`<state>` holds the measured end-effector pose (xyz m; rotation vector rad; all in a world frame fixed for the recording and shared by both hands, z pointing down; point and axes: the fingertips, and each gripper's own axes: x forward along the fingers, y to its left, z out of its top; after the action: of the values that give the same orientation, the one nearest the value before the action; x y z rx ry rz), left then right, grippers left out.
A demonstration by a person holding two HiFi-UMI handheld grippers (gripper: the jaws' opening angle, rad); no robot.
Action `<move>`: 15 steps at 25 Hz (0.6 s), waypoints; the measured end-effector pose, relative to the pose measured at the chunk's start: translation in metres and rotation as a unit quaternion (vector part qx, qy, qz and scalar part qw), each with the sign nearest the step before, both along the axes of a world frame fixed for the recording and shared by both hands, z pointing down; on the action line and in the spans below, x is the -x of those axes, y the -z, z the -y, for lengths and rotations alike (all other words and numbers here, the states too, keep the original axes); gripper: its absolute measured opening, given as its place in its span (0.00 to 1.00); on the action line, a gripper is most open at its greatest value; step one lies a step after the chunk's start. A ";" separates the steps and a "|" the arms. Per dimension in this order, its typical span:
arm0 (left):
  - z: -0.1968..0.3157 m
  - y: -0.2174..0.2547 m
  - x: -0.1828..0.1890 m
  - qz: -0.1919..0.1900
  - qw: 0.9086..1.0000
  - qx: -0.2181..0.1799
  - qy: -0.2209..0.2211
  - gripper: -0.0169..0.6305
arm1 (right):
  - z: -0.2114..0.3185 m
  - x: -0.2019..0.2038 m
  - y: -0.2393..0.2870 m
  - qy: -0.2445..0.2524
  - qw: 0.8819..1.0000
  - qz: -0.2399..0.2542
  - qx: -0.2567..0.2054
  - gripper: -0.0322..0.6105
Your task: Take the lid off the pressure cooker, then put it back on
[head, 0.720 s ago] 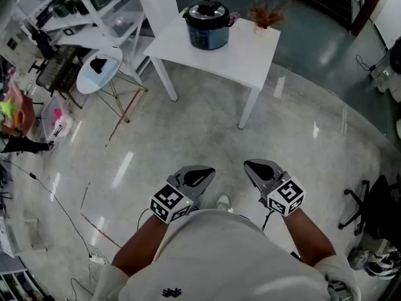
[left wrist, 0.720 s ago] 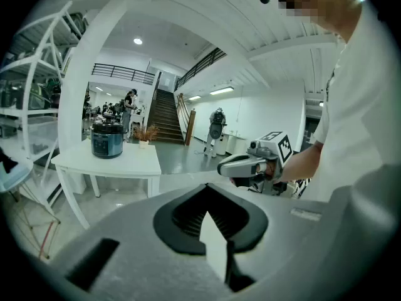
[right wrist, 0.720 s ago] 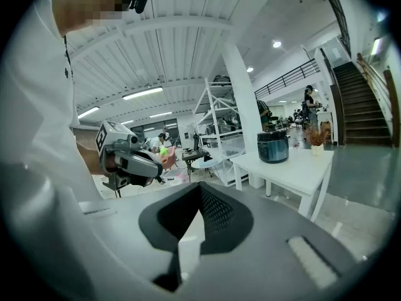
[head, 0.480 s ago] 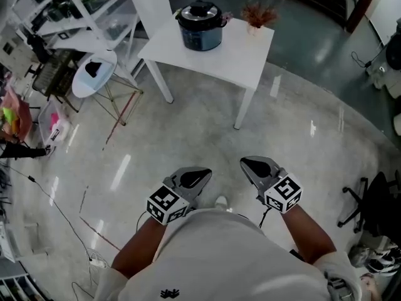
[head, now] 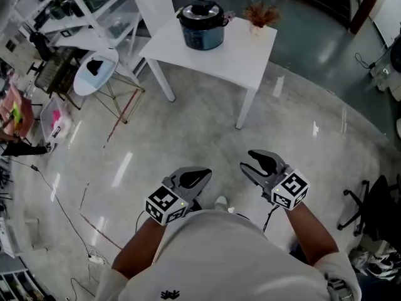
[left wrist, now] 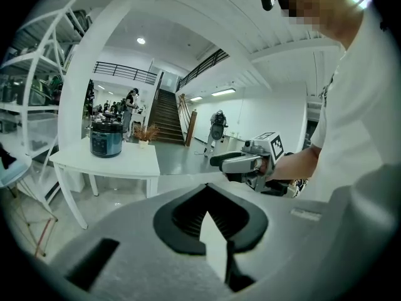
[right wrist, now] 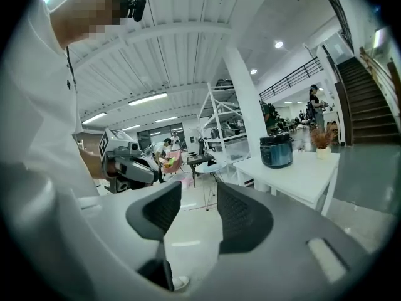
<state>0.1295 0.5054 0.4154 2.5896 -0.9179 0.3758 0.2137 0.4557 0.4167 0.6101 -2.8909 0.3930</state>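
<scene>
Head view, looking steeply down: the left gripper and right gripper are held side by side just in front of the person's torso, well apart from everything else. The left gripper view shows that gripper's jaws together with nothing between them. The right gripper view shows the right gripper's two dark pads standing apart over bare floor, gripping nothing.

The pressure cooker stands on a white table at the top of the head view, toward the table's far left corner, with its black lid on. A small reddish plant stands near the far right corner, apart from the cooker. The near half of the tabletop is bare up to its front edge.

A broad stretch of glossy grey floor lies open between the grippers and the table's two near legs.

The sides are more crowded. A round side table on thin legs stands near the table's left corner, with white shelving behind it. A thin cable trails over the floor on the left (low, close to the person's left side), and a black office chair sits at the right edge.
</scene>
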 end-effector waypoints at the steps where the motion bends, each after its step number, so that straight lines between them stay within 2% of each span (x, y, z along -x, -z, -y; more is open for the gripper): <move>1: 0.001 0.000 -0.001 -0.001 1.000 0.001 0.001 0.04 | 0.004 -0.002 0.001 0.002 1.000 -0.003 -0.004 0.36; 7: 0.017 0.000 0.003 -0.009 1.000 0.006 -0.007 0.04 | 0.049 -0.005 0.010 0.009 0.999 -0.016 -0.026 0.46; 11: 0.042 0.003 0.013 -0.020 1.000 0.007 -0.021 0.04 | 0.093 -0.001 0.015 0.001 0.999 -0.027 -0.032 0.47; 15: 0.082 0.004 0.038 -0.027 0.999 0.003 -0.046 0.04 | 0.143 0.018 0.019 -0.013 0.999 -0.037 -0.036 0.48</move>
<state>0.0911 0.4232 0.4116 2.6296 -0.7812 0.3294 0.1957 0.3126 0.3978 0.6595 -2.8389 0.2640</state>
